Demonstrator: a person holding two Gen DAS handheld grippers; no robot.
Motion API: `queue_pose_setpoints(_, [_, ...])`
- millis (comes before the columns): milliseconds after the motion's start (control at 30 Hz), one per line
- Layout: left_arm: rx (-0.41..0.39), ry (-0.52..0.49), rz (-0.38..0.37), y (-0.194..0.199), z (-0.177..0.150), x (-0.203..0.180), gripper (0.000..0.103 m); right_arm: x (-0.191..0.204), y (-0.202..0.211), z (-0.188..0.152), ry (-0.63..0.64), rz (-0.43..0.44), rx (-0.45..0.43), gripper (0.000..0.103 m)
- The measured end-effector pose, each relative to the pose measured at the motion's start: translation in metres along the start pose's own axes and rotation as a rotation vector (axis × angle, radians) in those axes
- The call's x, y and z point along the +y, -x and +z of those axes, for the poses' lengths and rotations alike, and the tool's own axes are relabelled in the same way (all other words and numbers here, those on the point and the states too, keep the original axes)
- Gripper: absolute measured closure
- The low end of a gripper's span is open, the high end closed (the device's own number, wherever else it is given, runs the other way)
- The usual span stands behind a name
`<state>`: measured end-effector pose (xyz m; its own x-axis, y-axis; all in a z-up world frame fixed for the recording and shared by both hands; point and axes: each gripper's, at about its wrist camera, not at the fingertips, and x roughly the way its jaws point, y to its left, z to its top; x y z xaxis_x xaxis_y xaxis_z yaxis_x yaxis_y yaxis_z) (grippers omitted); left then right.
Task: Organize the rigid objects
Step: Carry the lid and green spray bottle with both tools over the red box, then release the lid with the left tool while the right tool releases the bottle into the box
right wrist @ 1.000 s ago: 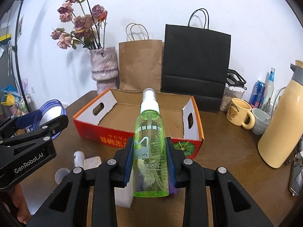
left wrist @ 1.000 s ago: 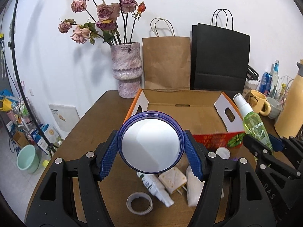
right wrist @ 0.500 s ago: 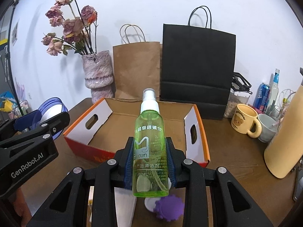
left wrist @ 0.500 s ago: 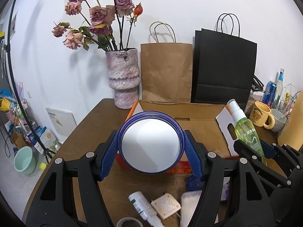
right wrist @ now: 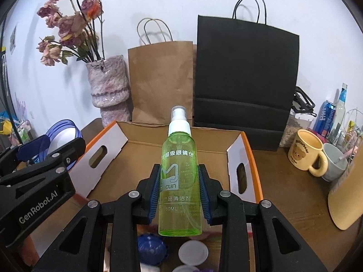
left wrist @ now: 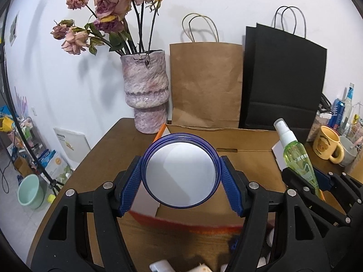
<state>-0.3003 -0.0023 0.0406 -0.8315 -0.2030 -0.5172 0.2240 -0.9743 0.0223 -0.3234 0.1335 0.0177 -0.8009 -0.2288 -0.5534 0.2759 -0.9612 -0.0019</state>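
Left wrist view first: my left tongs (left wrist: 181,179) are clamped on a round blue-rimmed plastic container with a white face (left wrist: 180,173), held by its sides with the face toward the camera. In the right wrist view my right tongs (right wrist: 180,195) are pinched narrow on a translucent green plastic spray bottle with a white nozzle (right wrist: 180,176), its long axis upright and leaning slightly away from me.

Straight ahead of both tongs and lower lies the open orange-edged cardboard box (right wrist: 254,158). Its brown floor looks bare from here. The bottle hangs over the box's near edge, roughly centred between the side walls; the container sits toward the box's left near corner. I judge both hands about equally close, the right better lined up for a drop.

Below the tongs, on the brown wooden bench (left wrist: 102,158), loose pieces wait: a blue knobbly ball (right wrist: 150,248) and a white round cap (right wrist: 192,252).

Beyond the box stand a mottled pink vase (left wrist: 145,93), a brown paper bag (left wrist: 205,83) and a black paper bag (left wrist: 283,79).
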Motion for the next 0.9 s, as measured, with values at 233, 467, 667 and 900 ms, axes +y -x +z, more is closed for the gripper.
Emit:
queue_pose_setpoints(233, [0.028,-0.007,0.017,-0.030,0.008,-0.002,0.040,-0.004,-0.027,0.009,0.007,-0.011,0.034,0.068])
queue_pose_setpoints(467, [0.054,-0.023,0.026,-0.057,0.013,-0.006,0.040,-0.009,-0.048,0.012,0.020,-0.022,0.072,0.068])
queue_pose_setpoints(667, [0.089,-0.042,0.030,-0.078,0.012,-0.011,0.040,-0.012,-0.064,0.008,0.028,-0.030,0.113,0.068])
queue_pose_setpoints(900, [0.124,-0.045,0.019,-0.089,0.007,-0.012,0.040,-0.014,-0.077,0.000,0.040,-0.032,0.152,0.068])
